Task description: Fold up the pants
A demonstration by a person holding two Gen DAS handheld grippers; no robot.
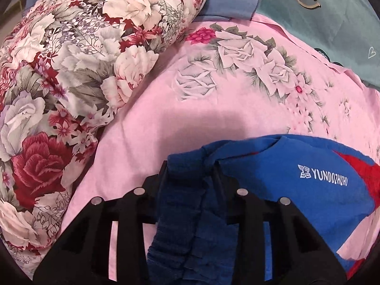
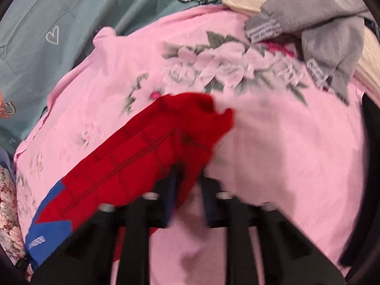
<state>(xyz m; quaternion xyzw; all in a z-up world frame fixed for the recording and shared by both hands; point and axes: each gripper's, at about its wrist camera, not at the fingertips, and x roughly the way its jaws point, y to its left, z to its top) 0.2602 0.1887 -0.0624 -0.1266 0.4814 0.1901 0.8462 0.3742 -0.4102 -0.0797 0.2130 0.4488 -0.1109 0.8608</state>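
Observation:
The pants are blue [image 1: 296,166] with red panels [image 2: 142,154] and a white printed logo, and they lie on a pink floral bed sheet [image 1: 166,118]. In the left wrist view my left gripper [image 1: 190,166] is shut on a bunched blue fold, apparently the elastic waistband, which runs down between its black fingers. The right wrist view is motion-blurred. There my right gripper [image 2: 187,173] sits at the edge of the red part. Red cloth drapes over its left finger and reaches between the fingertips, and the jaws look shut on it.
A bulky red-and-white floral quilt [image 1: 71,71] lies to the left of the pants. A teal printed blanket [image 2: 59,23] lies along the far side of the sheet. A grey garment [image 2: 320,19] and a cream pillow [image 2: 242,0] lie at the far right.

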